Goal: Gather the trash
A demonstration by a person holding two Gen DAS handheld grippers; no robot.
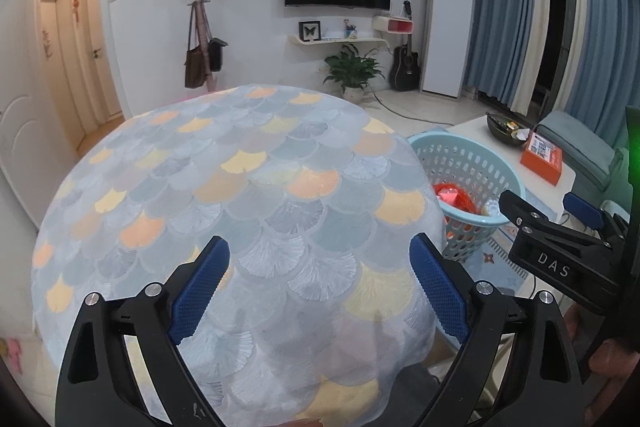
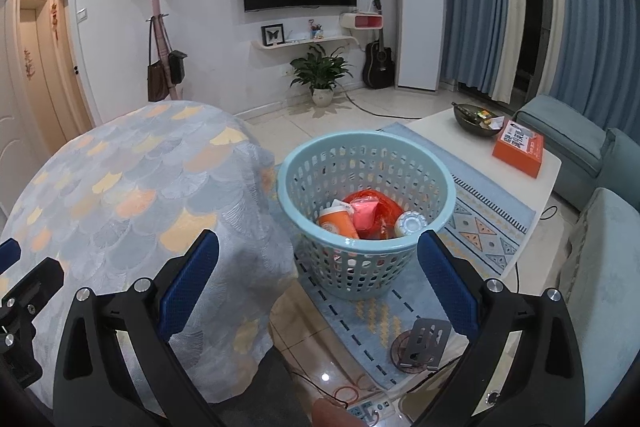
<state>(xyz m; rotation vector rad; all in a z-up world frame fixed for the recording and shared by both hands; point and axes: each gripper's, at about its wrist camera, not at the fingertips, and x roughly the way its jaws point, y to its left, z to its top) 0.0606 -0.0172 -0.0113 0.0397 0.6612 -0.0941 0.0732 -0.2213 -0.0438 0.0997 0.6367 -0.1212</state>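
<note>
Both grippers spread apart, empty: right gripper point(image 2: 318, 287) sits just below the basket point(image 2: 366, 255) at frame centre holding trash point(image 2: 370, 215), left gripper point(image 1: 320, 291) over the cloth point(image 1: 240, 187), farther off.

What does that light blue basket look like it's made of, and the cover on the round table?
The basket looks like molded plastic, matte light blue, judging by its smooth rim and regular punched holes. The table cover looks like woven or embroidered fabric: it drapes in soft folds and its fan-scale pattern shows stitched texture.
</note>
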